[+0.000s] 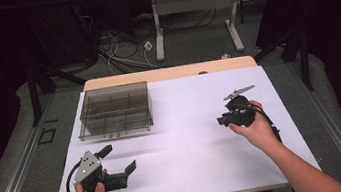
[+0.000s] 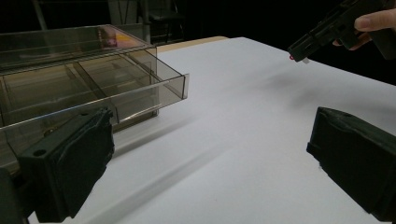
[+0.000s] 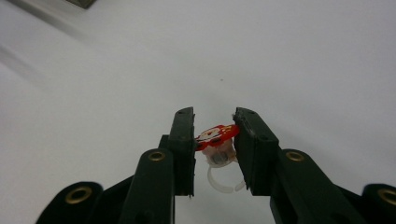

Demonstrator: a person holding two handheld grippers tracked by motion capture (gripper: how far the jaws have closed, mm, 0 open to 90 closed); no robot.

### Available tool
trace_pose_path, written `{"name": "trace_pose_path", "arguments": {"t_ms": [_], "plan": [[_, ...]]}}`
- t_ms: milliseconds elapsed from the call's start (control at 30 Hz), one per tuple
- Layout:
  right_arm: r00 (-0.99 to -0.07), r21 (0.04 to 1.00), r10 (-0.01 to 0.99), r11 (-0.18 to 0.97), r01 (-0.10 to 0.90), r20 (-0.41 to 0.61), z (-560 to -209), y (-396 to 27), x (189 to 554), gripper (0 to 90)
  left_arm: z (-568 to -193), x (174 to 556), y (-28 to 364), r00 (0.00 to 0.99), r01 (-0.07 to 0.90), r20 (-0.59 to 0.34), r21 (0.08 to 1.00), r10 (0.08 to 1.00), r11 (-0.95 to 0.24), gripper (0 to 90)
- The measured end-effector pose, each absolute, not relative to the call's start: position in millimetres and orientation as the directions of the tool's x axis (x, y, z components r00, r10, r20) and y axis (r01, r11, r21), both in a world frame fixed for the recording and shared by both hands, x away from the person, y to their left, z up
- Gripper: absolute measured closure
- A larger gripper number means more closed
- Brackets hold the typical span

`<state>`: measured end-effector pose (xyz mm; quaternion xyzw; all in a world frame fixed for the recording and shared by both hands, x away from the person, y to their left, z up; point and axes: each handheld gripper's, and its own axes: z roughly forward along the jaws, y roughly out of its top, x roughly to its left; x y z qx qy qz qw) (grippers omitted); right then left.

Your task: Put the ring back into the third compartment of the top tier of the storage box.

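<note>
Right gripper (image 3: 214, 140) fingers were clamped on the ring (image 3: 217, 142) above the tabletop (image 1: 191, 148) (left gripper (image 2: 210, 158) fingers apart, near the organizer (image 1: 115, 111)); thin edge grip could let the ring slip and drop.

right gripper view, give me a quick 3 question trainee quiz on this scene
1. What does the right gripper hold?
2. True or false: the left gripper is clamped on the box.
3. Where is the box? A) far left of the table B) near right C) on the floor

Key: 1. a red ring, pinched between its jaws. 2. False, its jaws stand open and empty. 3. A
</note>
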<state>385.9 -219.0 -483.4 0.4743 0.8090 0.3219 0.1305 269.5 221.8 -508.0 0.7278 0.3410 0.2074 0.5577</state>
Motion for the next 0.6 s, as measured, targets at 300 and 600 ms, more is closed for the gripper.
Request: {"name": "trace_pose_path", "arguments": {"t_ms": [300, 600], "plan": [[-0.568, 0.690, 0.818, 0.360, 0.628, 0.091, -476, -203, 381, 69.0, -508, 269, 222, 0.682, 0.264, -0.078, 0.953, 0.727, -0.146, 0.6], [-0.615, 0.731, 0.781, 0.357, 0.581, 0.108, -466, -187, 372, 69.0, -508, 269, 222, 0.683, 0.264, -0.077, 0.953, 0.726, -0.147, 0.5]]}}
